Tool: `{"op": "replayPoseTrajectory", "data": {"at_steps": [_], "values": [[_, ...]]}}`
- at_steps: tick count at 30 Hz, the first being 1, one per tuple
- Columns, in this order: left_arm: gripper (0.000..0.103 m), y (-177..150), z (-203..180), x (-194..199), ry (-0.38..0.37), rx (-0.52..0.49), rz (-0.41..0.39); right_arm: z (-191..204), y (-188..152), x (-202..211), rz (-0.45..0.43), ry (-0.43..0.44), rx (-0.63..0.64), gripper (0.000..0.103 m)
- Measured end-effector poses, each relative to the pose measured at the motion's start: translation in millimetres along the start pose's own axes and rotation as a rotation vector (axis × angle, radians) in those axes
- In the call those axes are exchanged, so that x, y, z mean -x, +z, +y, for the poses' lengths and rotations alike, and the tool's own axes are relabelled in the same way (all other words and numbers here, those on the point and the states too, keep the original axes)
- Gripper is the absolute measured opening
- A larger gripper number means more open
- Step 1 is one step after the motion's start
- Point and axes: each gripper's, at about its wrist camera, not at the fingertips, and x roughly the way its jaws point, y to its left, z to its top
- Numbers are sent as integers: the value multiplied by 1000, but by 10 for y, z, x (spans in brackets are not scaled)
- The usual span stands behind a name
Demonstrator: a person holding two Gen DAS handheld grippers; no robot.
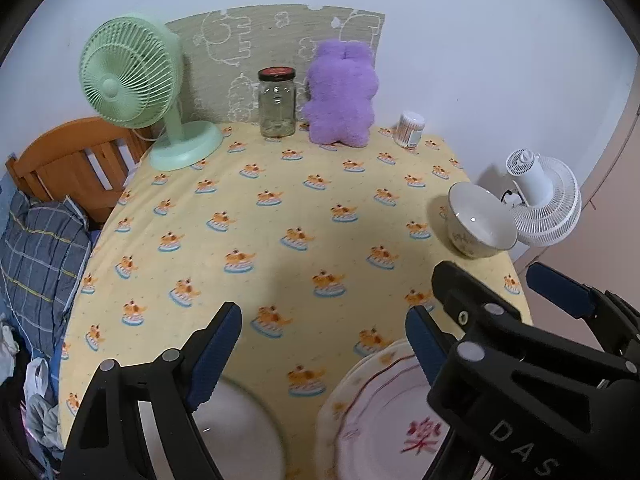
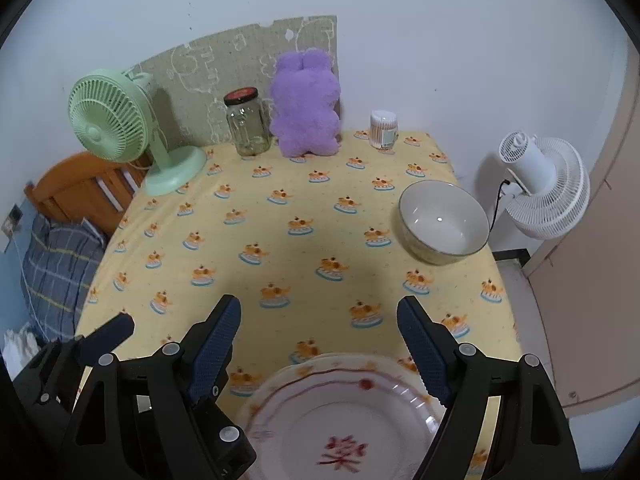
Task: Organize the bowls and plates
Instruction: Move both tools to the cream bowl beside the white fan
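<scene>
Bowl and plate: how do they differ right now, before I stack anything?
The bowl is deep and plain white inside; the plate is flat, with a red character at its centre and a red line around its rim. The bowl stands far off near the table's right edge; the plate lies right under the open jaws of the right gripper. Both sit upright, ungripped, on the yellow tablecloth.

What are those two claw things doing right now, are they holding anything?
Left gripper: open, holding nothing, fingers above the table near a plate.
Right gripper: open, holding nothing, fingers spread above that plate.
</scene>
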Motion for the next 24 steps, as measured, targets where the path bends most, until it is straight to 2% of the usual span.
{"op": "replayPoseTrajectory", "data": {"at_steps": [5, 10, 14, 17, 24], "values": [[85, 106, -285, -100, 18, -13, 1, -251, 136, -124, 23, 22, 31, 84], [85, 220, -515, -221, 26, -12, 0, -522, 233, -211, 18, 34, 11, 84], [85, 312, -696, -350, 6, -13, 2, -717, 322, -254, -8, 36, 5, 84], [85, 399, -838, -484, -27, -10, 32, -879, 410, -329, -11, 29, 0, 84], [85, 594, -1218, -779, -14, -36, 21, -1291, 597, -576, -4, 5, -47, 84]]}}
